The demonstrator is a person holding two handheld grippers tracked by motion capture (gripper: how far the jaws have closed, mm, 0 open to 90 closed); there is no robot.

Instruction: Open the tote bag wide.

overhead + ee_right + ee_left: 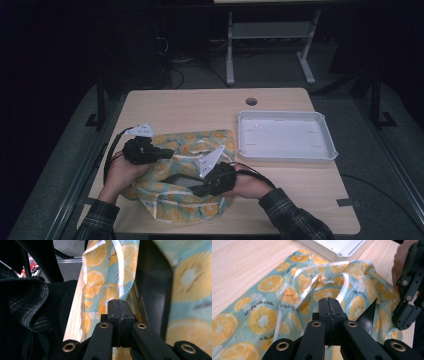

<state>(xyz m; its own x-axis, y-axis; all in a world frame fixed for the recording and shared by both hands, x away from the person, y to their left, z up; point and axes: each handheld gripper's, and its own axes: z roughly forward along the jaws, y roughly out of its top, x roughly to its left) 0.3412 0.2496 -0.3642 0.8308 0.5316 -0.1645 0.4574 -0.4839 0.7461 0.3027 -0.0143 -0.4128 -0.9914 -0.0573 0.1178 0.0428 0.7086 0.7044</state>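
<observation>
1. My left gripper (329, 302) has its jaws pressed fully together; in the left gripper view they meet at the white-edged rim of the orange-print bag (274, 307), but whether any fabric is pinched between them I cannot tell.
2. My right gripper (118, 302) also has its jaws completely together. In the right gripper view they point into the bag (100, 282), close to a white strap, and again I cannot tell if cloth is caught between them.
3. In the high view my left gripper (162, 152) sits over the left part of the bag (200, 142), and my right gripper (197, 190) is at the bag's near right part, beside its dark opening.
4. The bag is a teal cloth printed with orange slices, lying crumpled on the near left half of the table (200, 102), its mouth gaping between my two grippers.
5. A white tray (284, 155) stands on the table just to the right of the bag, near its far right corner.
6. My plaid sleeves (295, 217) come in from the near edge.
</observation>
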